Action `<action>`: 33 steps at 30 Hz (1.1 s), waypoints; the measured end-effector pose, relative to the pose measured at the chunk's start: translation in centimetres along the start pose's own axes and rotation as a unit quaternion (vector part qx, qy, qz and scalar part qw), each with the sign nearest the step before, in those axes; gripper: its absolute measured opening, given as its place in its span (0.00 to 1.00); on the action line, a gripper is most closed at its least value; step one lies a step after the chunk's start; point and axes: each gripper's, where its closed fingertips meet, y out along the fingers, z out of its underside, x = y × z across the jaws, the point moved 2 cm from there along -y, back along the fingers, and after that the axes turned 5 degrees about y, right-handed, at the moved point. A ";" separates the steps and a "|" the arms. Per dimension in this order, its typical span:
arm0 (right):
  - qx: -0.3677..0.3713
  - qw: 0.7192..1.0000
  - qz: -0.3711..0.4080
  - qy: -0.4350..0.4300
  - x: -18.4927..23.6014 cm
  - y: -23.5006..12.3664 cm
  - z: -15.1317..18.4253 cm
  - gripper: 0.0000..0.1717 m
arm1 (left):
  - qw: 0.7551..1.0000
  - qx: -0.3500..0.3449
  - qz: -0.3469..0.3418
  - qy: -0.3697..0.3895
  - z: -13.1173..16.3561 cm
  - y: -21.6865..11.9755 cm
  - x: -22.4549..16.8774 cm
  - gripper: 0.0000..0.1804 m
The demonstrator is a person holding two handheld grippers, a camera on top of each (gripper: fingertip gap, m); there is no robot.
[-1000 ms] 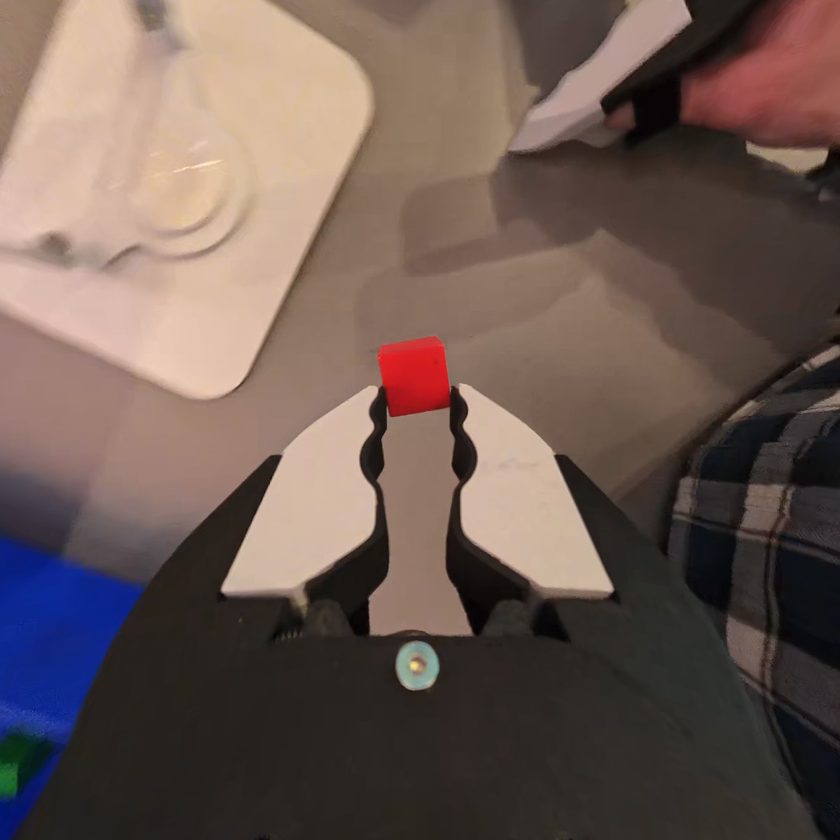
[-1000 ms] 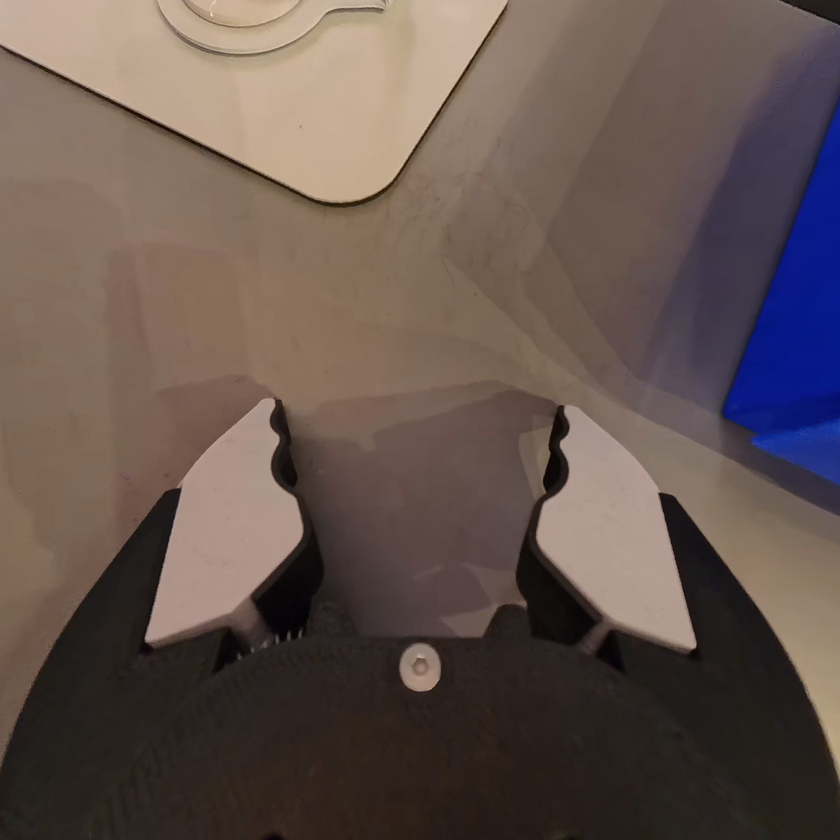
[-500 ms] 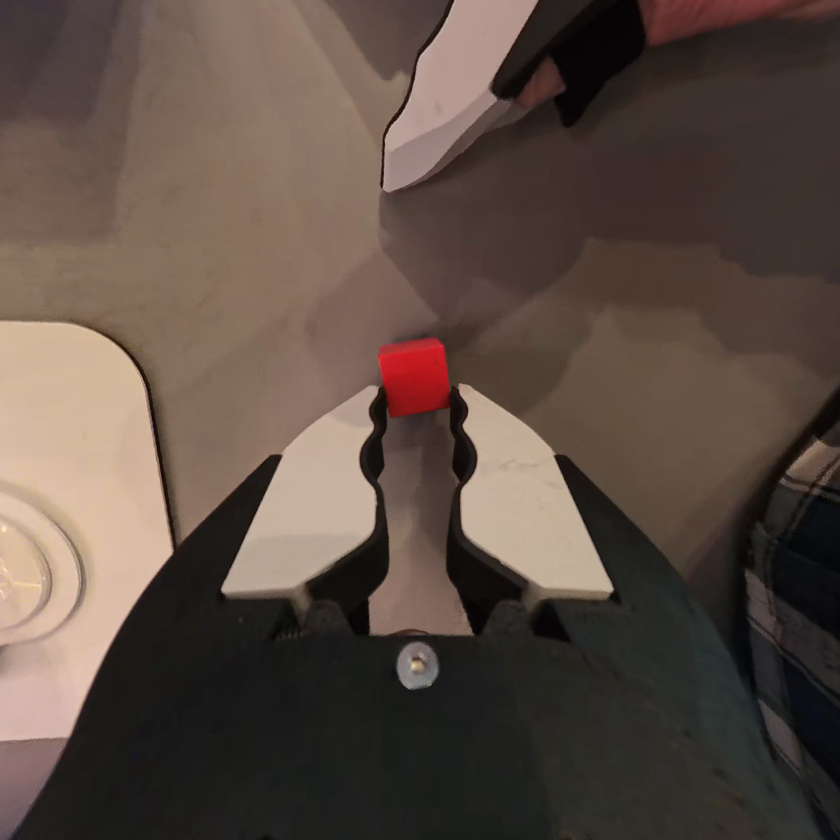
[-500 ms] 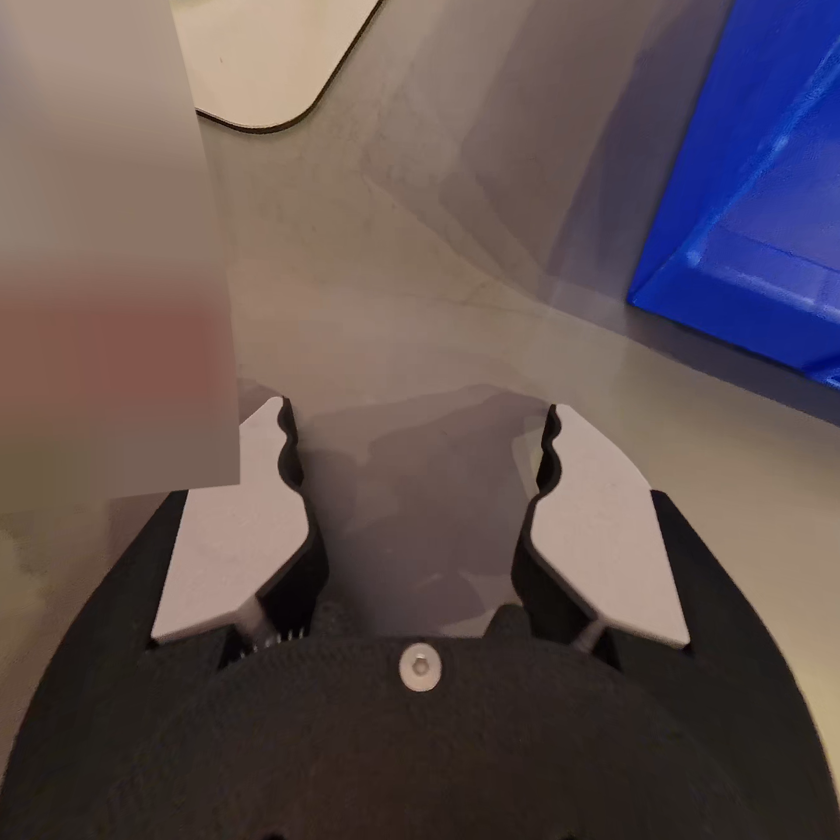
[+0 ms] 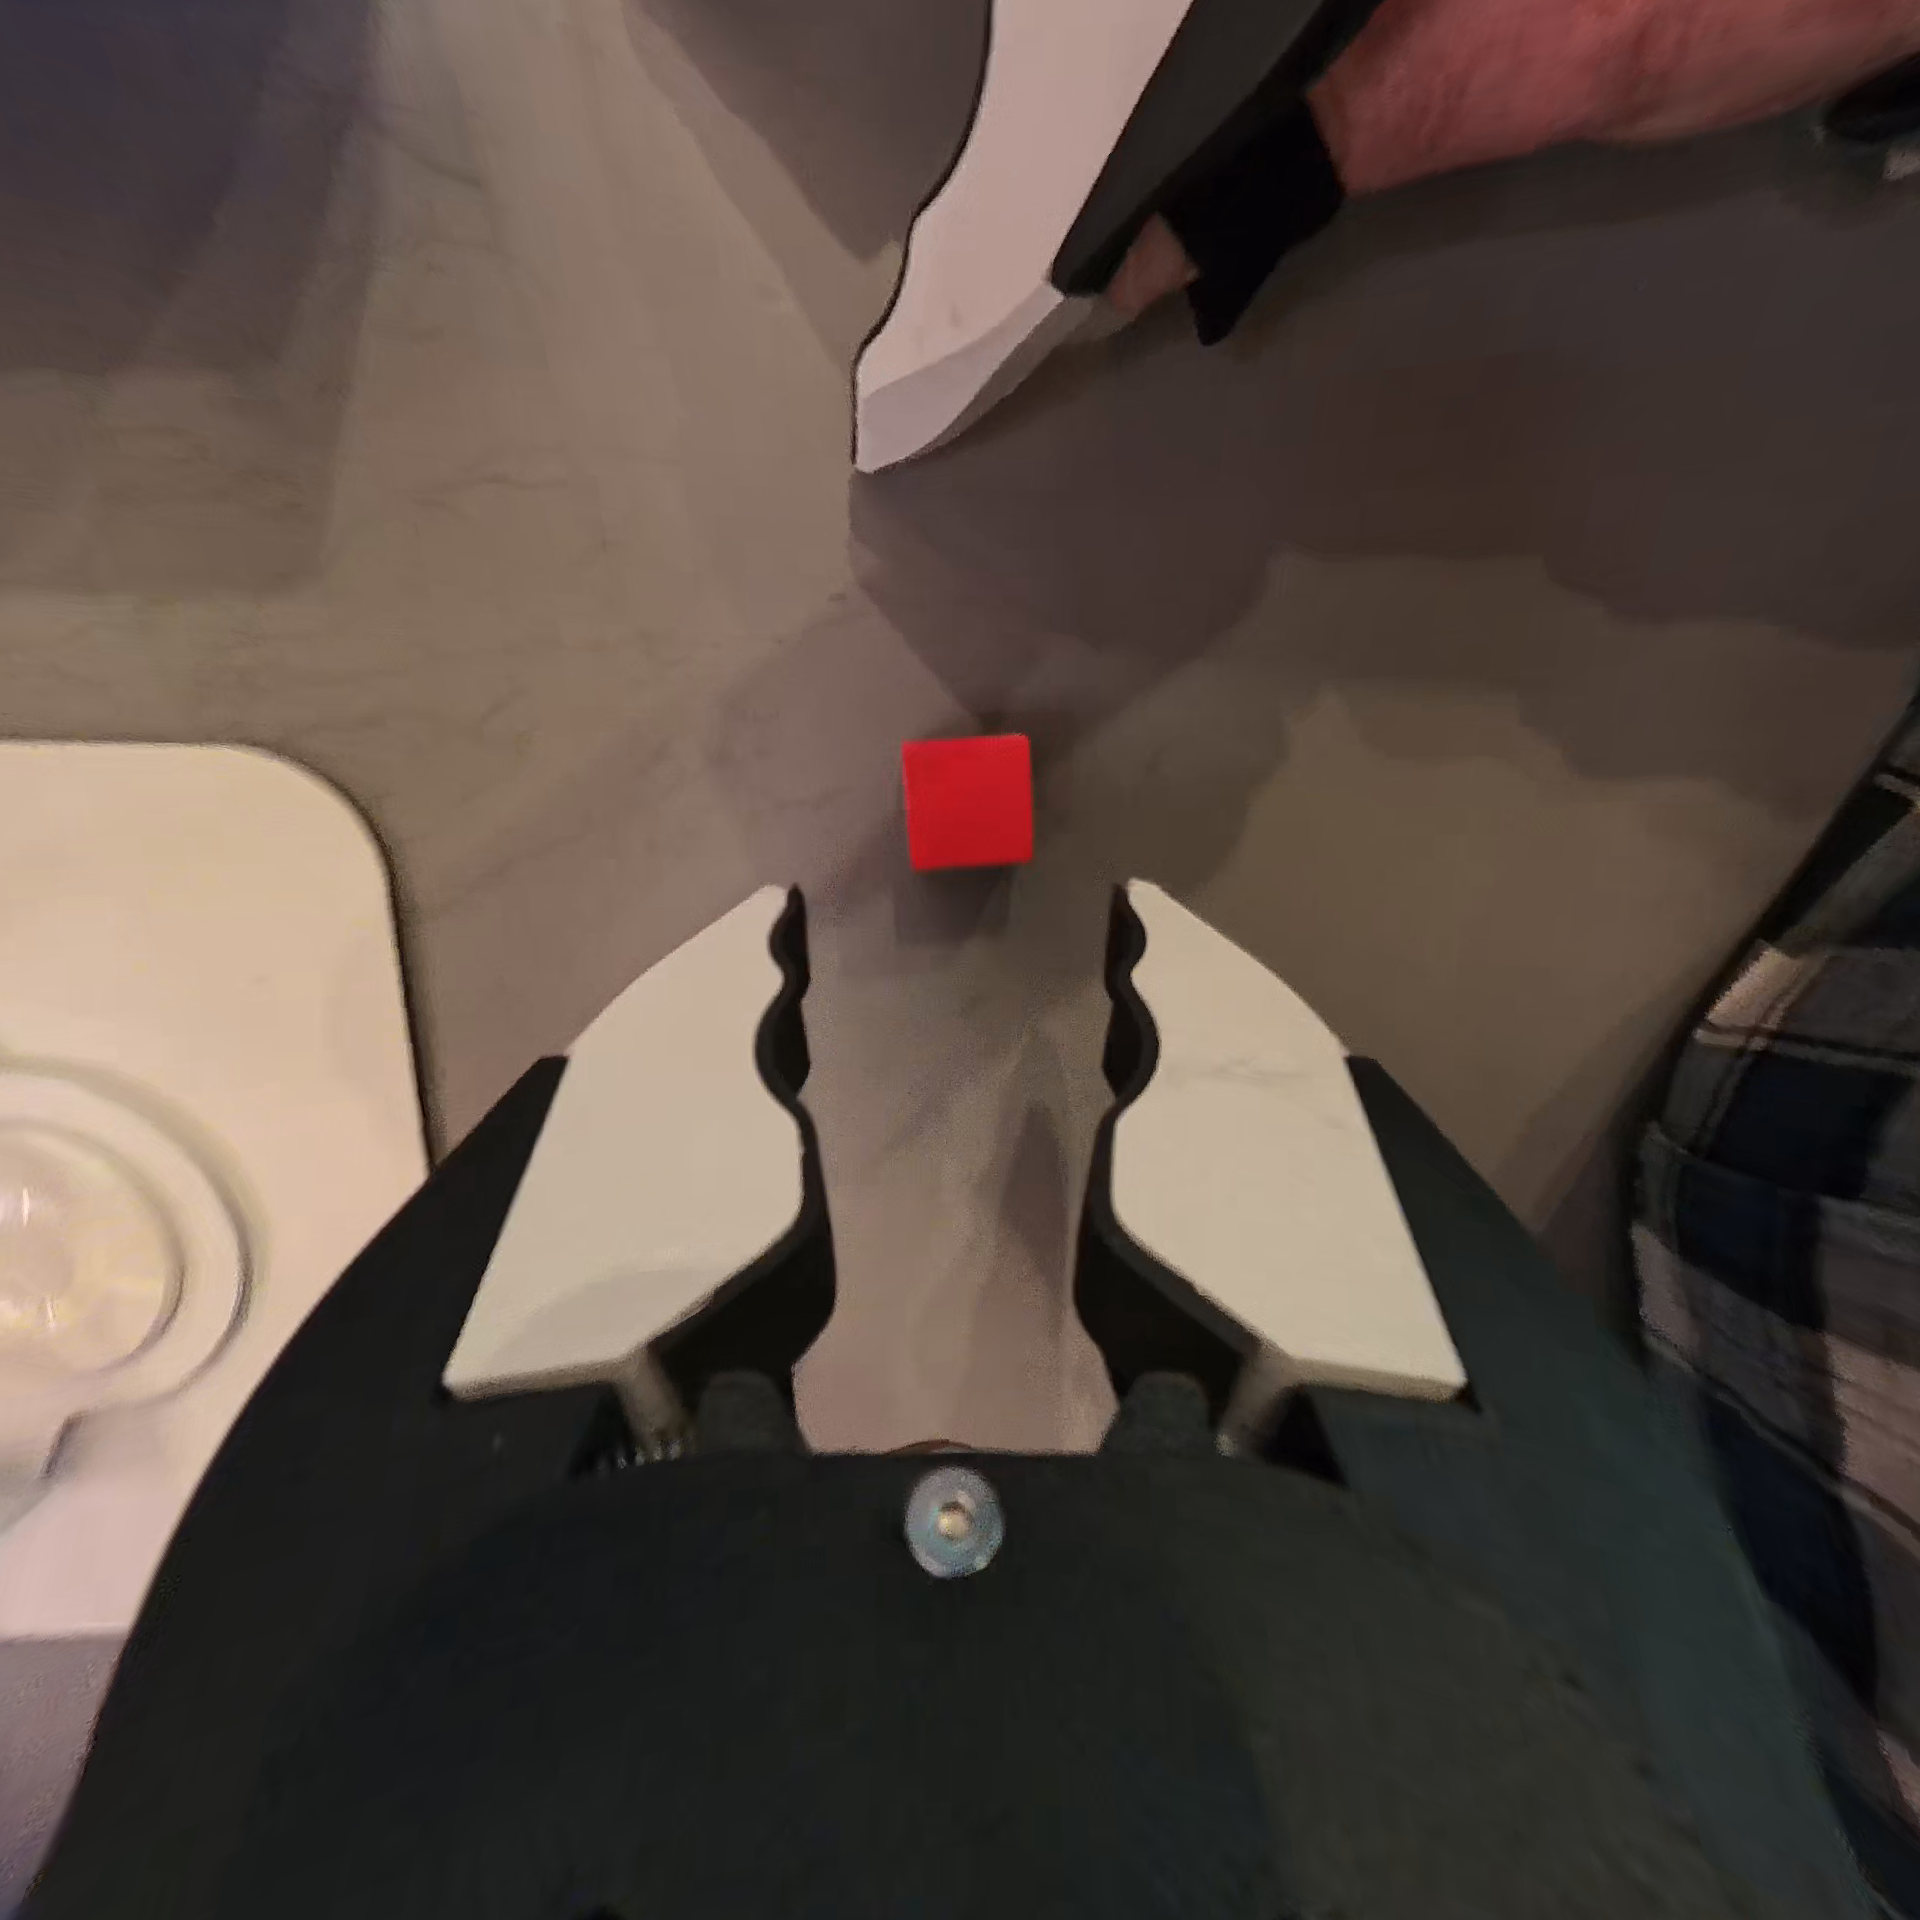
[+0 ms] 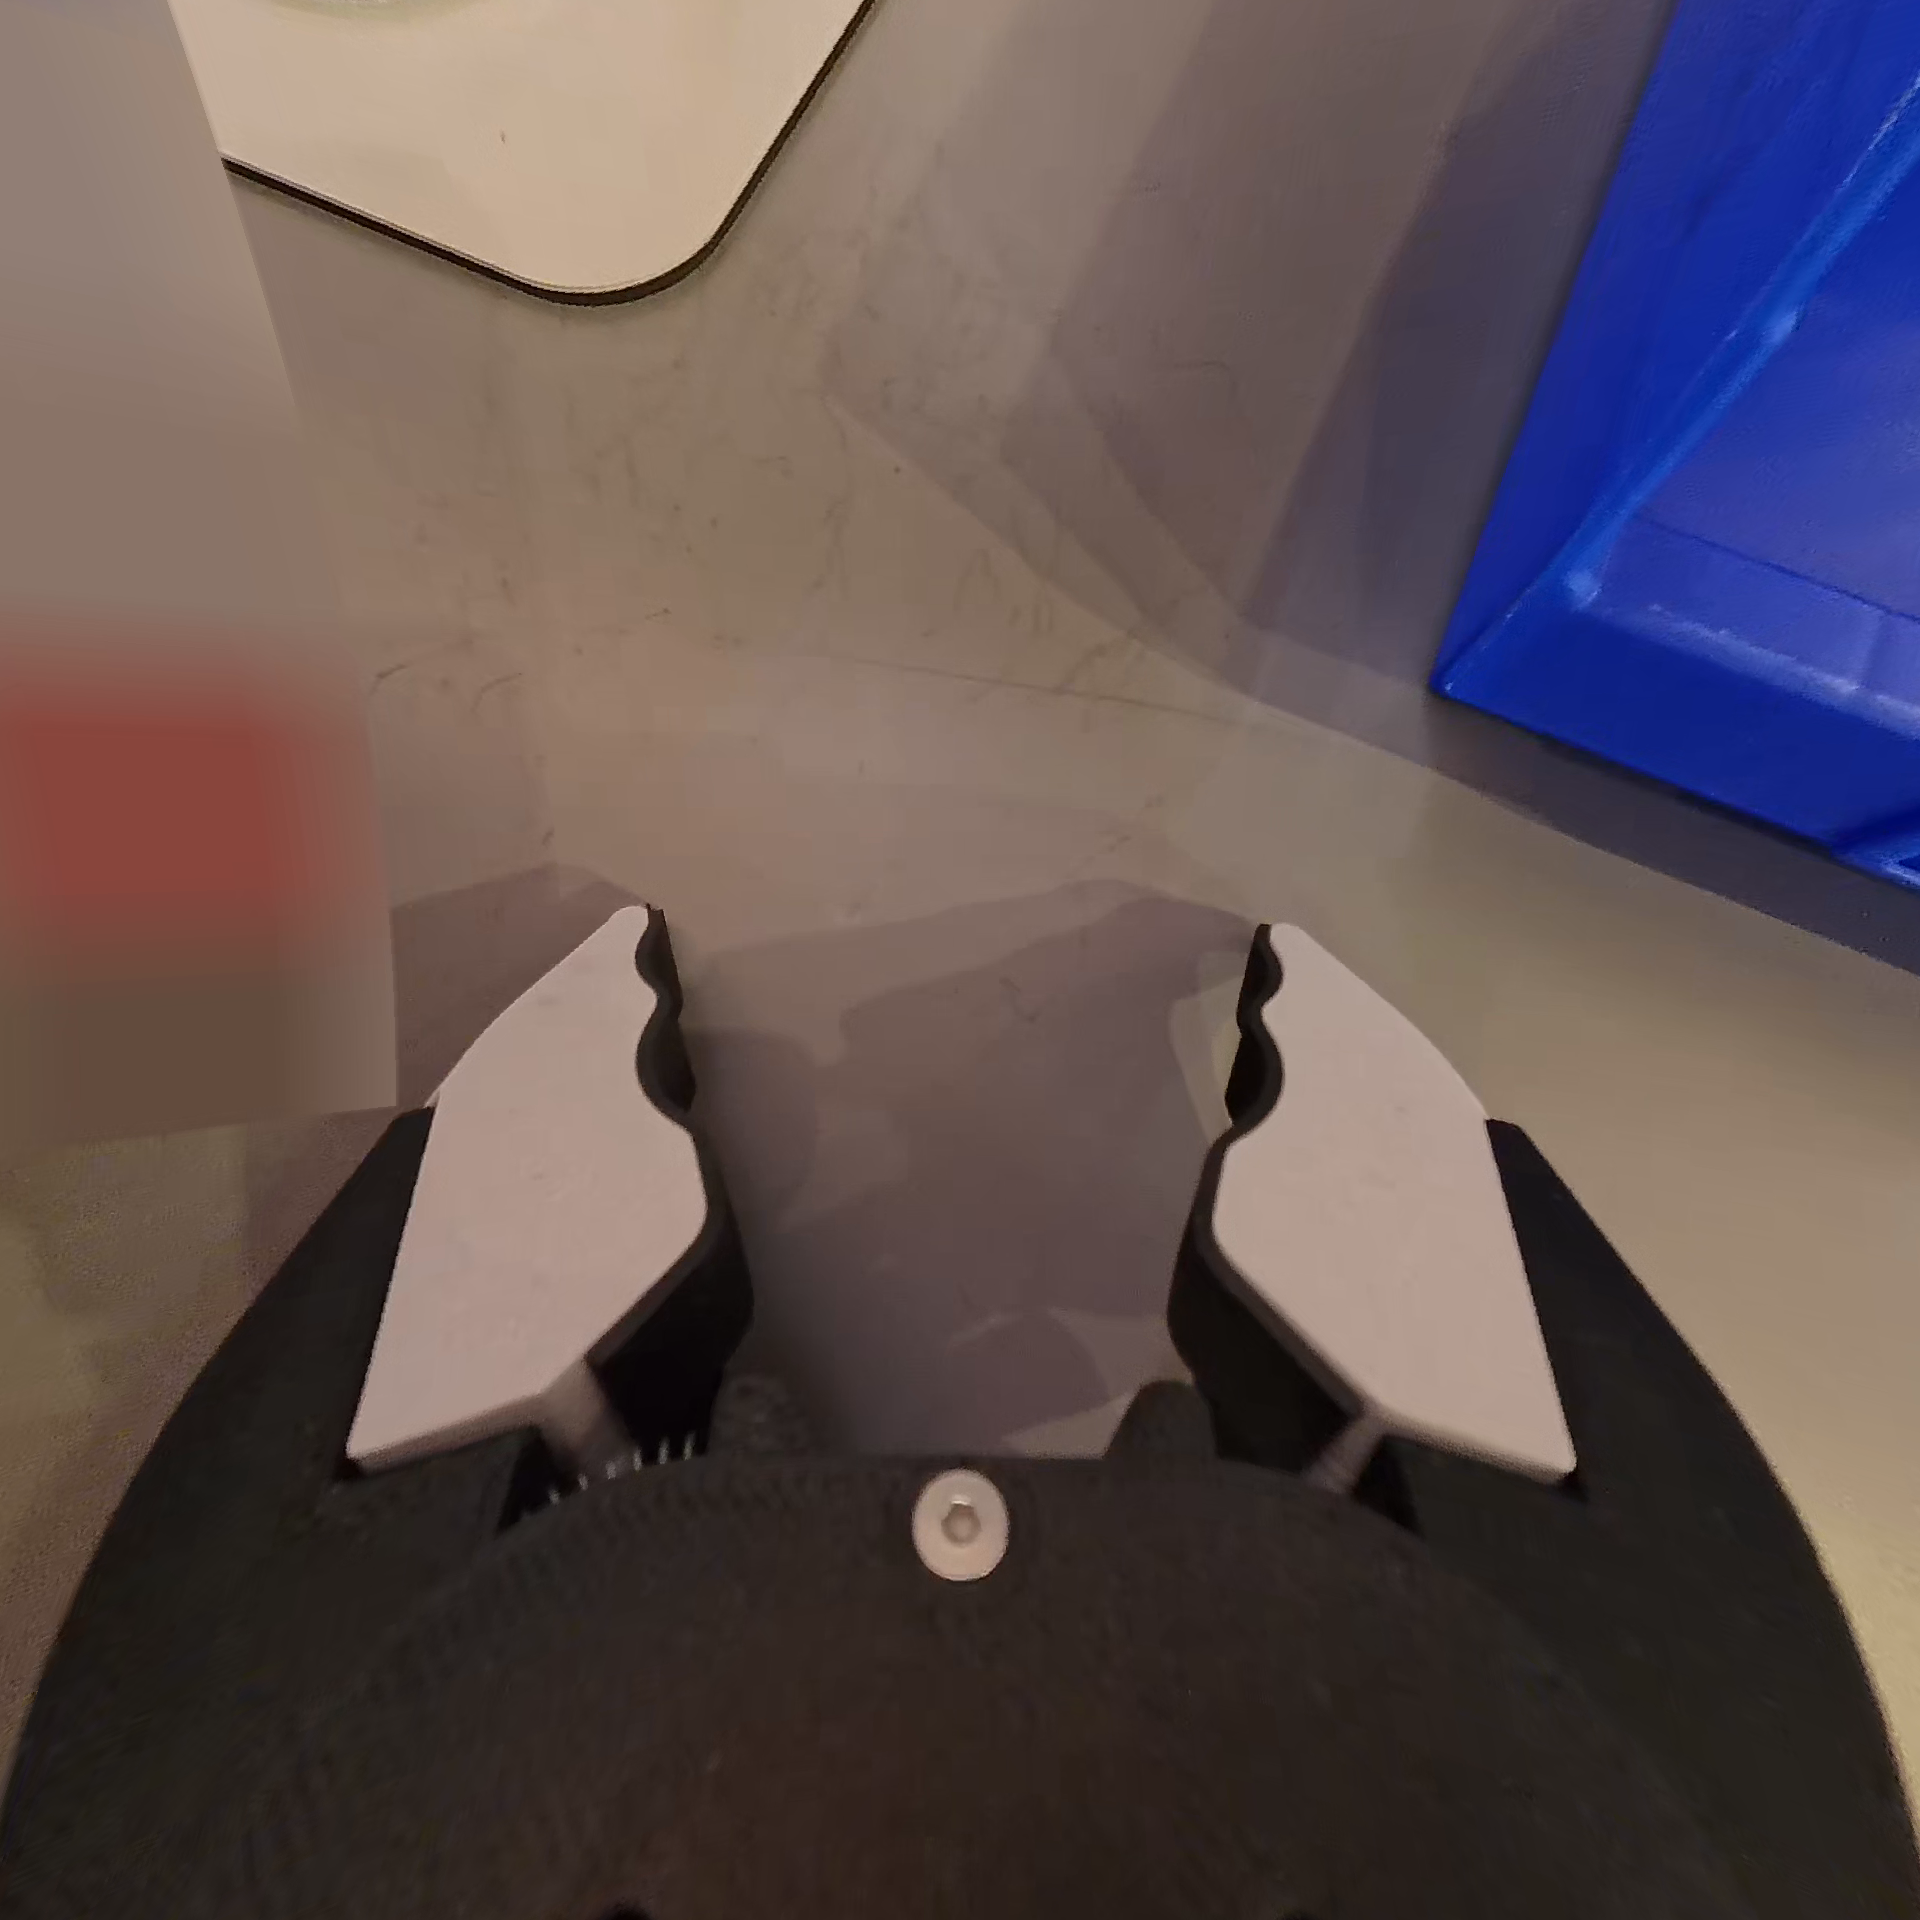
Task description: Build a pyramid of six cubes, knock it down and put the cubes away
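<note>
In the left wrist view a red cube [image 5: 968,800] sits on the grey table [image 5: 520,582], just beyond my left gripper [image 5: 956,914]. The left gripper is open and its pads stand clear of the cube. The right gripper shows farther off in that view [image 5: 966,312], held in a hand [image 5: 1558,94]. In the right wrist view my right gripper [image 6: 956,935] is wide open and empty above the bare table [image 6: 883,571]. A blue bin [image 6: 1714,468] lies to its right.
A white mat [image 5: 187,1039] with a clear glass piece [image 5: 94,1278] lies left of the cube; the mat's corner shows in the right wrist view [image 6: 540,135]. A plaid sleeve [image 5: 1787,1247] is at the right edge. A blurred patch covers the right view's left side.
My left gripper opened and let go of the red cube, which now rests on the table just ahead of the fingertips. The right gripper stayed open and shifted slightly.
</note>
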 end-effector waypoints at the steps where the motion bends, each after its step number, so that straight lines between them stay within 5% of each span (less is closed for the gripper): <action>1: 0.000 1.000 0.000 0.000 0.0 0.0 0.0 0.60 | 1.000 -0.012 -0.003 -0.012 0.3 -1.1 -0.1 0.32; 6: 0.000 1.000 -0.001 0.000 0.0 0.0 -0.2 0.60 | 0.992 -0.039 -0.080 -0.086 6.4 -8.8 1.4 0.28; 11: 0.000 1.000 -0.002 0.000 0.2 0.0 -0.4 0.60 | 0.955 0.025 -0.195 -0.222 20.0 -17.2 5.4 0.25; 14: 0.000 1.000 -0.003 0.000 0.4 0.1 -0.7 0.60 | 0.932 0.111 -0.256 -0.231 28.6 -20.9 7.4 0.26; 18: 0.000 1.000 -0.004 -0.001 0.3 0.3 -0.9 0.60 | 0.930 0.175 -0.247 -0.207 35.6 -21.8 9.1 0.24; 26: -0.001 1.000 -0.008 -0.005 0.6 0.7 -1.1 0.58 | 0.939 0.266 -0.160 -0.150 42.2 -17.9 10.7 0.26; 33: -0.002 1.000 -0.010 -0.007 0.8 0.8 -1.1 0.57 | 0.937 0.304 -0.112 -0.133 44.3 -16.4 11.1 0.24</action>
